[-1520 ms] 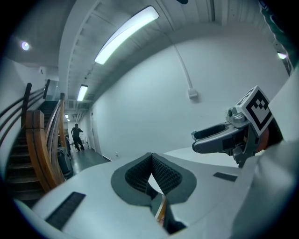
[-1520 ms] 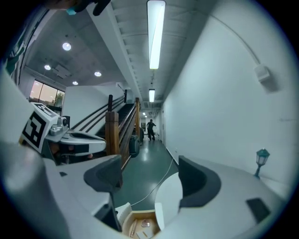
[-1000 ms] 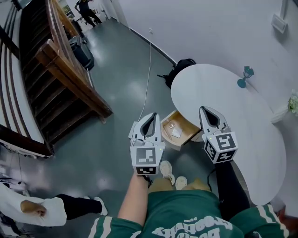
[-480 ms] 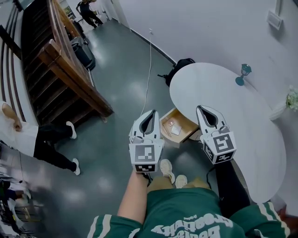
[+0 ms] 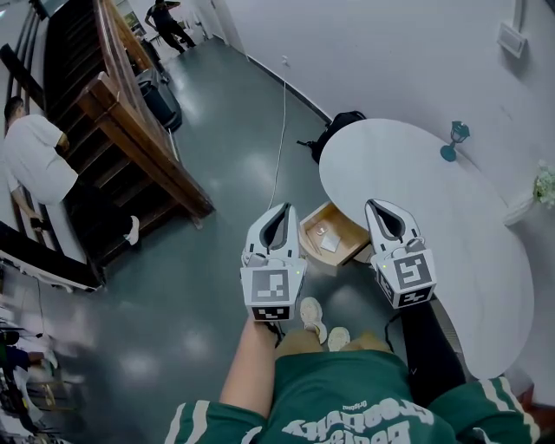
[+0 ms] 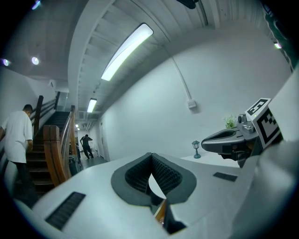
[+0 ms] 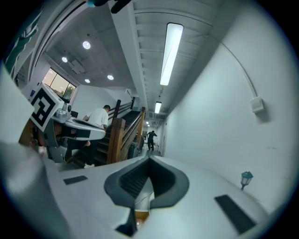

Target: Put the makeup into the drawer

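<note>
Hidden: the open light-wood drawer [image 5: 347, 227] juts from under the round white table [image 5: 434, 225], which covers its back end. Our own green top [image 5: 347, 408] fills the bottom edge.
Hard to make out: two small pale things [image 5: 325, 239] lie in the drawer — too small for us to say whether they are the makeup.
Grippers: two. The left gripper [image 5: 282, 215] has its jaws together on nothing, and the right gripper [image 5: 381, 210] likewise. In the head view one shows either side of the drawer.
People: two besides us — a person in a white shirt [image 5: 33, 160] on the dark wooden staircase [image 5: 130, 147], and a person in dark clothes [image 5: 166, 19] far down the corridor.
Others: one teal lamp-shaped ornament [image 5: 456, 140] on the table, one black backpack [image 5: 340, 126] on the floor just beside it, one white cable [image 5: 279, 130] along the floor.
</note>
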Available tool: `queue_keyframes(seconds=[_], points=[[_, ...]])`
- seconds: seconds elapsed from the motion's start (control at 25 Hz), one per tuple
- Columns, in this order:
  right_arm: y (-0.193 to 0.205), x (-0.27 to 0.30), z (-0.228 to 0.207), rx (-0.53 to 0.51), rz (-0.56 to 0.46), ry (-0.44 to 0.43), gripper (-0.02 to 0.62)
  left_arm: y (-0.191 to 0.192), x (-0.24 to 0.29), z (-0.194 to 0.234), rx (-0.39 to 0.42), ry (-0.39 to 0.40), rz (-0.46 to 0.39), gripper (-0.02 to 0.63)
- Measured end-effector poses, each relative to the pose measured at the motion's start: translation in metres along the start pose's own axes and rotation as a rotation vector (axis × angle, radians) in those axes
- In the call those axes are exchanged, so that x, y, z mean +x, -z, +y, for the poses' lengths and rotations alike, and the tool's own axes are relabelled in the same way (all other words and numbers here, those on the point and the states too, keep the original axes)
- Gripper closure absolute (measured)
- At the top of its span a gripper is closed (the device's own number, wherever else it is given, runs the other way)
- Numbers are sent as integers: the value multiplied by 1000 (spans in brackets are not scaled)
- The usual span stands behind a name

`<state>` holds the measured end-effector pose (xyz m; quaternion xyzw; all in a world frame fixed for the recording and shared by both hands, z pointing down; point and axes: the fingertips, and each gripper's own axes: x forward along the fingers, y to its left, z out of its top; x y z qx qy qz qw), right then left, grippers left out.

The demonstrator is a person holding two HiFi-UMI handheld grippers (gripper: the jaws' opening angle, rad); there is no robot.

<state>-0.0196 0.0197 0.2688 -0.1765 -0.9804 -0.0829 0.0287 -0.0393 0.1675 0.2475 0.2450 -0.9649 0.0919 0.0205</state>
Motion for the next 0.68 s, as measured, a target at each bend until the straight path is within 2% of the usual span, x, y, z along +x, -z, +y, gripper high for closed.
queue_keyframes(seconds=[0.68], points=[[1,-10,6,-12,-3,-11,593,5,-11,-2,-5,-18,9,606]])
